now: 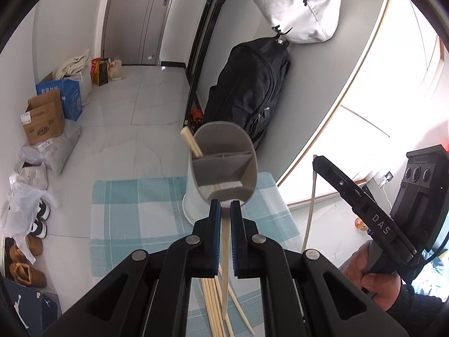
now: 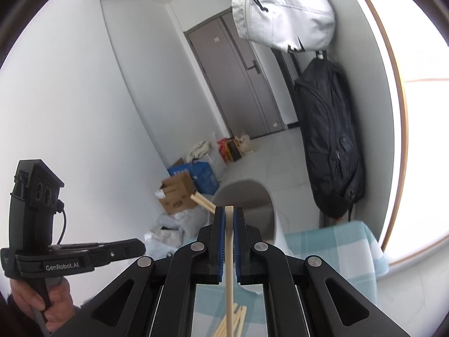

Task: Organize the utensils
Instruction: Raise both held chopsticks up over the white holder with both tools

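Fingers pinching chopstick between them

Holder stands on cloth, far side. One chopstick in holder's left compartment. Loose chopsticks lie on cloth, near side. Backpack hangs behind holder, bag above it. Boxes on floor, left.

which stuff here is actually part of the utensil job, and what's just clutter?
Job: left gripper and right gripper, each shut on a chopstick; grey divided holder; loose chopsticks on the checked cloth.

Clutter: black backpack, white bag, cardboard boxes, shoes.
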{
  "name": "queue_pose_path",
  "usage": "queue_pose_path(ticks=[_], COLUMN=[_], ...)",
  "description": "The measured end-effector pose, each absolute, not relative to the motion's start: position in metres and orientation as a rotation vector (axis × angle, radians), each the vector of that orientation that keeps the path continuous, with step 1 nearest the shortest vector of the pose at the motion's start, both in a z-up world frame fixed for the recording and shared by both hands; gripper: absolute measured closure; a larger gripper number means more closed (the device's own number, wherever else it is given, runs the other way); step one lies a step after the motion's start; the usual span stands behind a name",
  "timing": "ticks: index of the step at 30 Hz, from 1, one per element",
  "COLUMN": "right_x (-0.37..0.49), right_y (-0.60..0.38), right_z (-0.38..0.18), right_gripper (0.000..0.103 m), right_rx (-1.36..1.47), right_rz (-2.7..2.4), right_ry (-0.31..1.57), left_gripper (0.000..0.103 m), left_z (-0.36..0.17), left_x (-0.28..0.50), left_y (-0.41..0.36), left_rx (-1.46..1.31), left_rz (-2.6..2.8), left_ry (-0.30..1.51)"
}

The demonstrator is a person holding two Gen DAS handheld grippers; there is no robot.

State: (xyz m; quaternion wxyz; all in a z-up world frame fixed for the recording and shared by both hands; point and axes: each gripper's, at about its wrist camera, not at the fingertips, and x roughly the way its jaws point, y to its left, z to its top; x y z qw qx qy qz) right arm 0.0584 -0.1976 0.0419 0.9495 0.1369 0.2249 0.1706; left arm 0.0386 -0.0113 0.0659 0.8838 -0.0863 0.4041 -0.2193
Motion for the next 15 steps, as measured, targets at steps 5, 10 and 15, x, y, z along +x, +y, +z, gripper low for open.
queue_pose_path(ticks=[5,10,15], right_x=[0.074,0.100,0.128], right_y=[-0.196,-0.192,-0.184], right_z=[0.074,0.108,0.135], right_gripper=[0.098,0.098,0.098], right_rx=[0.290,0.288,0.246], right_rz=[0.361,0.385,0.398], right_ry=[0.385,0.326,0.273], left_gripper=[0.101,0.101,0.101], left_z=[0.097,0.127,0.143], left_x=[0.048,0.068,0.094], left_y=[-0.011,-0.006,-0.003], left_rx=[-0.211,-0.263,-0.319], left_rz=[-0.450,-0.423,-0.396], left_ry=[0.787,0.706,0.637])
